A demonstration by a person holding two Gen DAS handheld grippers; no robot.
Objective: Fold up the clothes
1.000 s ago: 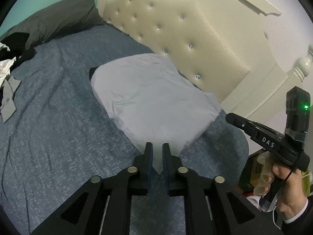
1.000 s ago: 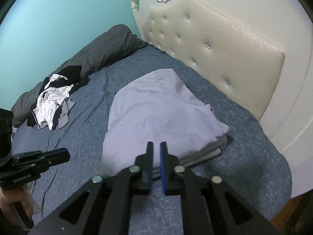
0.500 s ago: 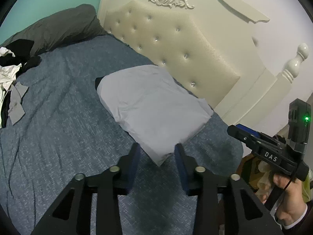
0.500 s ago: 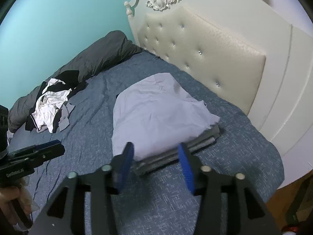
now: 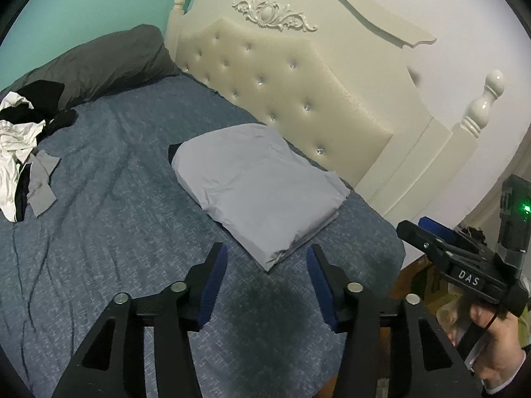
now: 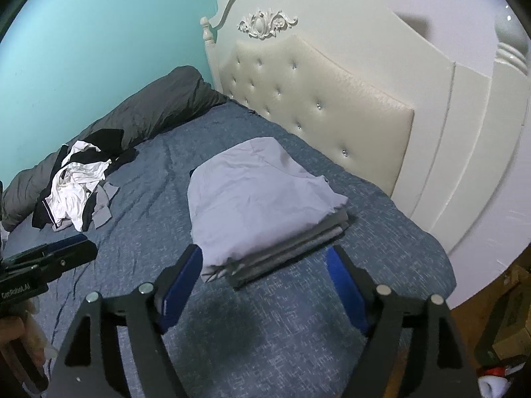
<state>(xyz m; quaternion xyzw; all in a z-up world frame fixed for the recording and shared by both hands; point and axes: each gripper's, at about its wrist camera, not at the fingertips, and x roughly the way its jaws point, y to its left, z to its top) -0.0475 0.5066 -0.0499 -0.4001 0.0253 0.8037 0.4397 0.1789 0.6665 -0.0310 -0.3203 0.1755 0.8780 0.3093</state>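
We saw the pale lavender garment (image 5: 255, 185) folded flat atop grey folded layers (image 6: 292, 248) on the bed (image 5: 116, 219), near the headboard (image 5: 285, 89); both grippers' fingers (image 5: 212, 282) were spread wide, empty.

You face a bed (image 5: 126, 232) covered in a blue speckled spread that wrinkles toward its left side. At its far edge stands a cream headboard (image 5: 292, 99), button-tufted with small shiny studs, a carved floral ornament (image 5: 273, 18) above the padding. Turned posts with finials (image 5: 481, 106) mark its corners. You have a teal wall (image 6: 99, 39) on the left and a white wall (image 5: 431, 0) behind the headboard. Along the bed's left edge lies a dark grey pillow (image 6: 159, 106). Wood floor (image 6: 478, 285) shows past the right corner.
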